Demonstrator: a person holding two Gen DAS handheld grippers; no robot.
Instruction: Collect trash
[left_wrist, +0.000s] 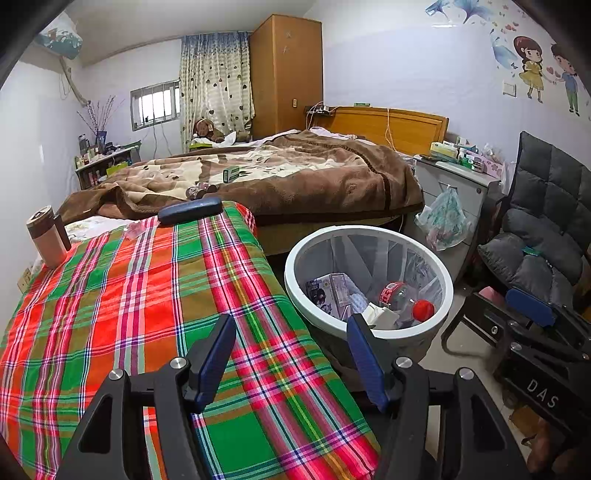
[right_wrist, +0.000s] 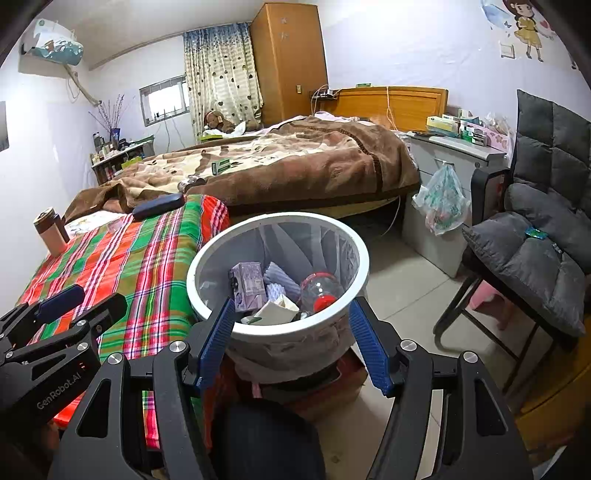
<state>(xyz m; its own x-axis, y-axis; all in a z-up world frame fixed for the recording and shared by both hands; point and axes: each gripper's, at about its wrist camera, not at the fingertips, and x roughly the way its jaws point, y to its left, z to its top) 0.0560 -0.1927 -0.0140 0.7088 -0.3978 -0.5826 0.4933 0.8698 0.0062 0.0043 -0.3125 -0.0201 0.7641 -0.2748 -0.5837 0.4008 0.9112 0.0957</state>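
A white waste bin (left_wrist: 369, 332) (right_wrist: 280, 325) lined with a clear bag stands on the floor beside the plaid-covered table (left_wrist: 147, 314) (right_wrist: 147, 258). Inside lie a purple box (right_wrist: 249, 284), a clear bottle with a red cap (right_wrist: 321, 291) (left_wrist: 410, 299) and white paper (right_wrist: 277, 310). My left gripper (left_wrist: 291, 325) hovers open over the table's right edge, nothing between its fingers. My right gripper (right_wrist: 291, 306) is open in front of the bin's near rim, holding nothing. A small clear wrapper (left_wrist: 135, 229) (right_wrist: 114, 225) lies at the table's far end.
On the far end of the table sit a dark case (left_wrist: 190, 210) and a brown tumbler (left_wrist: 48, 236). A bed with a brown blanket (left_wrist: 295, 173) is behind. A grey padded chair (right_wrist: 535, 251) stands right, and a plastic bag (right_wrist: 441, 199) hangs on a nightstand.
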